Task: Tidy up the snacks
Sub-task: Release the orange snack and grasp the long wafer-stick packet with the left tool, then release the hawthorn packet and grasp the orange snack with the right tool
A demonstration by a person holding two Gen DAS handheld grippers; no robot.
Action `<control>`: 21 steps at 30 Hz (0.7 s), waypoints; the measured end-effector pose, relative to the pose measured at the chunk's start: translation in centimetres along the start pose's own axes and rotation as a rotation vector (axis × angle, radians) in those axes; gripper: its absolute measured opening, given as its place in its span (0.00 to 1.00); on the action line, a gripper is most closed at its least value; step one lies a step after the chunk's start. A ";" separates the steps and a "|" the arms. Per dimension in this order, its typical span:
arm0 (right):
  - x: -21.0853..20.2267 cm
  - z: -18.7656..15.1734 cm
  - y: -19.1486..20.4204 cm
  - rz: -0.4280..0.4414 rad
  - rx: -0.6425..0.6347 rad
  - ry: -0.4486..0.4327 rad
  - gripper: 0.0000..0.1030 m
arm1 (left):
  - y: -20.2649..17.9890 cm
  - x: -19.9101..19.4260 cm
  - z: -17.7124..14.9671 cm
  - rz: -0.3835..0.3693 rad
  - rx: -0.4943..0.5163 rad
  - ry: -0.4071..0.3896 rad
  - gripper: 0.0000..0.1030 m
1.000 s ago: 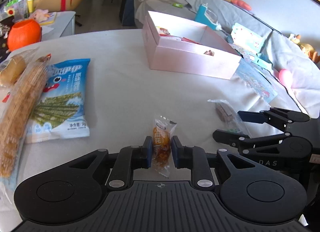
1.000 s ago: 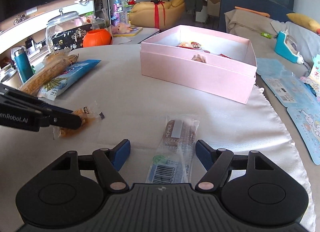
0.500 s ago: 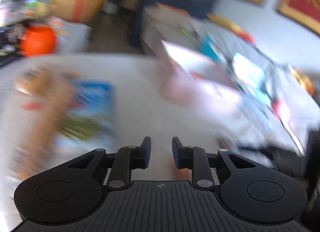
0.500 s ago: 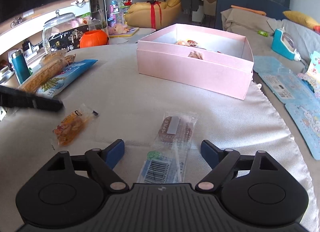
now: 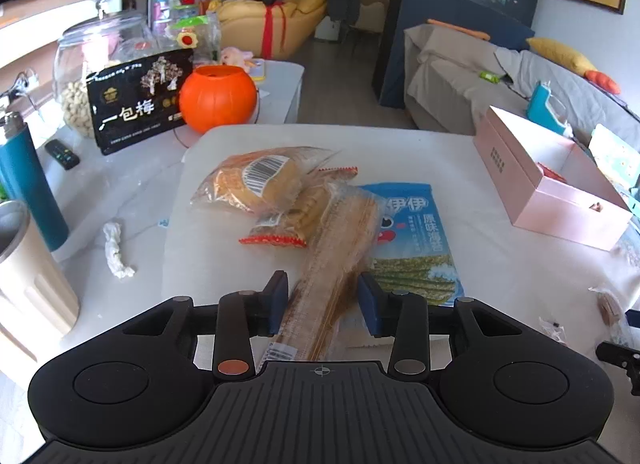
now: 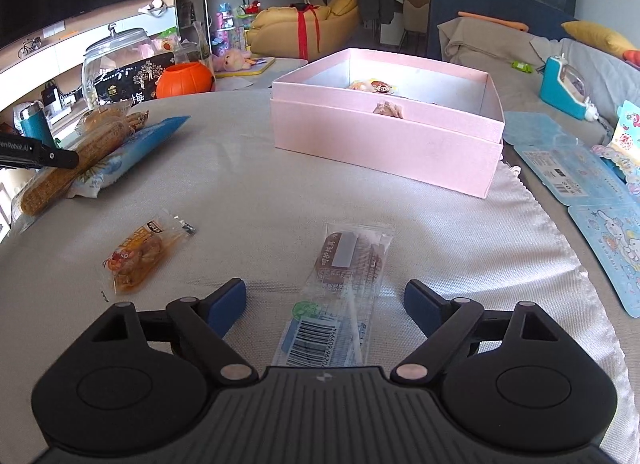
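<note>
L tongs (image 5: pixel 322 302) sit partly open, empty, straddling the near end of the long clear pkt of biscuit sticks (image 5: pixel 336 248). Pkt's long axis runs almost straight ahead from the tongs, leaning a bit right toward its far end, so the blue pads bracket it across the narrow width. Pads look just beside the wrapper, not pressing it; contact can't be told for sure. Pkt lies on the worktop (image 5: pixel 500 264), overlapping the blue seaweed bag (image 5: pixel 416 240) on its right, far end resting by the red-edged cracker pkt (image 5: pixel 288 224) and bread bag (image 5: pixel 256 180).

R tongs (image 6: pixel 325 302) spread wide, empty, with the clear bar-coded snack pkt (image 6: pixel 344 292) between them, long axis also pointing ahead, toward the pink box (image 6: pixel 384 140). Small orange snack (image 6: pixel 140 256) lies off to the left, apart from both.

Judgement: L side is nearer the stick pkt and lined up to close across it; box lies well off to L's right, so a carry across follows.
</note>
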State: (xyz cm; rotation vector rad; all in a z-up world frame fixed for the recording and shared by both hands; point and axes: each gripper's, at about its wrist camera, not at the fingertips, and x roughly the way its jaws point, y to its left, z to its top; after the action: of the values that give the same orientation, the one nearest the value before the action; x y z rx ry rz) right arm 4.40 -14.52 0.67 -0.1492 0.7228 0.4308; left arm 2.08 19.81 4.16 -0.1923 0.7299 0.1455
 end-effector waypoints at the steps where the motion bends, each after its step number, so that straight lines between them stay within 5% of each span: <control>1: 0.0 0.0 0.0 -0.002 0.001 0.000 0.85 | -0.3 0.0 0.1 -0.008 -0.004 0.008 0.41; 6: 0.1 0.0 0.1 0.009 -0.001 0.007 0.90 | -3.0 -0.4 -1.0 -0.169 -0.026 0.072 0.34; 8: 0.3 0.1 0.0 0.045 -0.014 0.030 1.00 | -4.7 -0.7 -1.7 -0.206 0.014 0.081 0.34; 13: 0.7 0.6 0.3 0.050 -0.044 0.074 1.00 | -6.8 -1.2 -2.8 -0.289 0.038 0.105 0.34; 15: 0.8 1.0 0.2 0.058 -0.049 0.096 1.00 | -6.8 -1.4 -3.0 -0.284 0.043 0.102 0.34; 18: 0.1 1.7 0.6 0.068 -0.020 0.092 0.85 | -6.2 -1.6 -3.1 -0.257 0.035 0.095 0.33; 21: -1.0 2.7 2.1 0.129 -0.031 0.040 0.85 | -5.3 -1.8 -3.1 -0.195 0.020 0.081 0.33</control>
State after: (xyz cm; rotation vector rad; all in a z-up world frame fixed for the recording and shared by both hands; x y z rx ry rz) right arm 4.48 -12.26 3.33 -0.1410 0.7678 0.5636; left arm -0.20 13.85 3.81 -0.2503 0.7885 -0.0550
